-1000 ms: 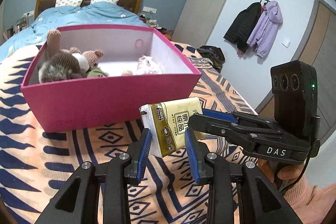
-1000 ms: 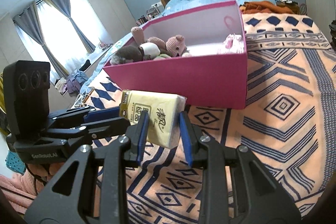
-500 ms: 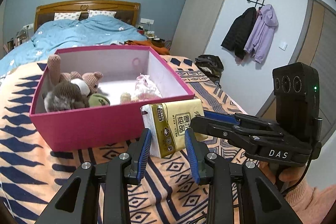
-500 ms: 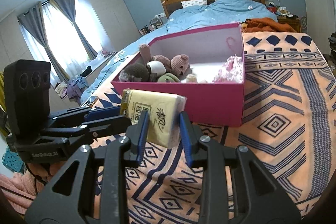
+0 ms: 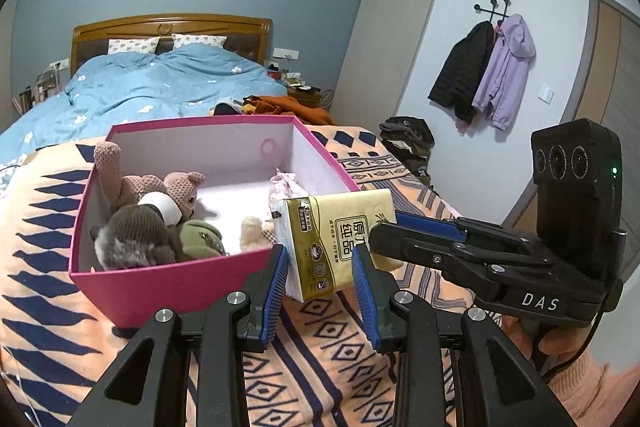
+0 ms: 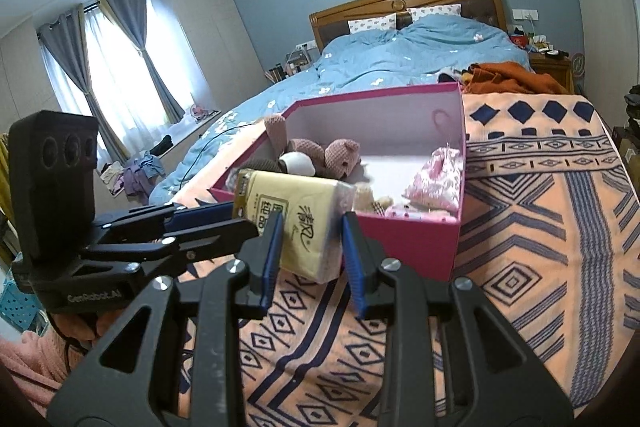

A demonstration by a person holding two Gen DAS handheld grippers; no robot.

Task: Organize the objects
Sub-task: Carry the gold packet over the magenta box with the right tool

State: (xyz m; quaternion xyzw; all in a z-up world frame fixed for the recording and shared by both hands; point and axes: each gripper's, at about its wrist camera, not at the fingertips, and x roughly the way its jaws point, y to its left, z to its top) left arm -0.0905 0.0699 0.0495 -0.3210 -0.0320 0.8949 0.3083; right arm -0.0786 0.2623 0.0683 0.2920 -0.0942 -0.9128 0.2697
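A yellow tissue pack (image 5: 340, 241) is held in the air by both grippers, at the near right corner of the pink box (image 5: 168, 289). My left gripper (image 5: 320, 267) is shut on one end of the pack. My right gripper (image 6: 308, 239) is shut on the other end of the pack (image 6: 296, 219). The pink box (image 6: 408, 247) stands on a patterned orange blanket (image 6: 540, 227). In the box lie plush toys (image 5: 152, 203) at the left and a pink pouch (image 6: 436, 179) at the right.
The blanket (image 5: 340, 367) covers the foot of a bed with a blue duvet (image 5: 152, 87). Orange clothing (image 6: 512, 77) lies behind the box. Jackets (image 5: 488, 71) hang on the right wall. Clothes (image 5: 408, 139) are piled on the floor beside the bed.
Both grippers have lifted the tissue pack higher, up to the level of the box rim. The inside of the box shows more. The grip on the pack is unchanged.
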